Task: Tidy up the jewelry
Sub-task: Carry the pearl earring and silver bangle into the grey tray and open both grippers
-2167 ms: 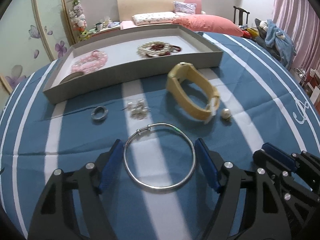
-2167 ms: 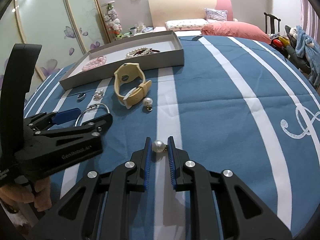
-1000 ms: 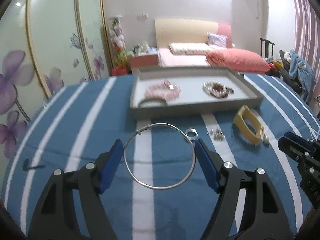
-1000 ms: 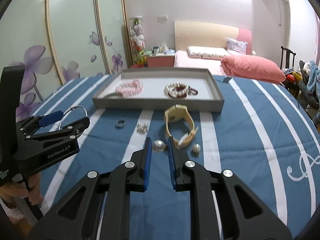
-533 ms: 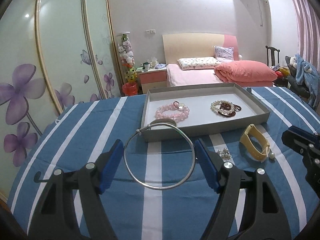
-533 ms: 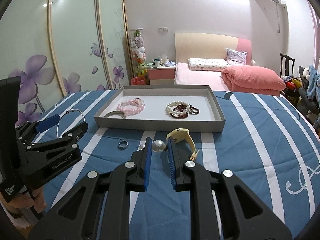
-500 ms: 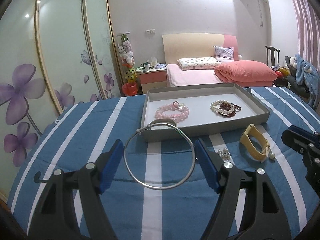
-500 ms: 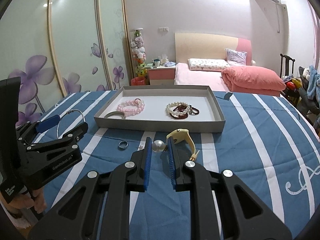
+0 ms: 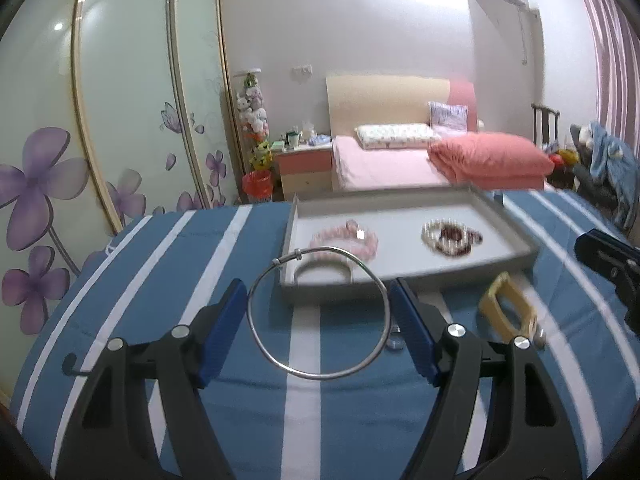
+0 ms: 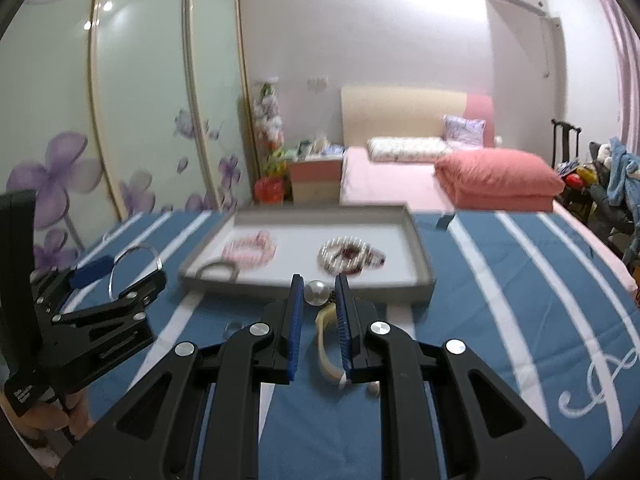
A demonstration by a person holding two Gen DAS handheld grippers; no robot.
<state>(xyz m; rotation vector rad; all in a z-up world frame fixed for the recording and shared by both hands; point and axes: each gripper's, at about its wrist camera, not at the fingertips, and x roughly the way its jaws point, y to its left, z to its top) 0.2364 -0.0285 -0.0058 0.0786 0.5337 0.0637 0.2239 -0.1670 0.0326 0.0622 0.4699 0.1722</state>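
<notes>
My left gripper (image 9: 318, 316) is shut on a thin silver bangle (image 9: 320, 377), its blue pads pressing the ring's two sides above the striped blue cloth. My right gripper (image 10: 319, 282) is shut on a pearl earring (image 10: 317, 293) at its fingertips. Just beyond both lies the grey tray (image 9: 516, 256), which holds a pink bead bracelet (image 9: 348, 240), pearl and dark red bracelets (image 9: 450, 236) and a silver band (image 9: 320, 270). A yellow watch (image 9: 506, 312) lies on the cloth in front of the tray.
A small ring (image 9: 396, 344) and another pearl earring (image 9: 540, 336) lie on the cloth near the watch. My right gripper's body (image 9: 612, 260) shows at the right edge of the left view. A bed, wardrobe doors and a nightstand stand behind the table.
Both grippers have risen and tipped upward, so the tray and table sit lower in each view. The bangle and the pearl earring stay held as before.
</notes>
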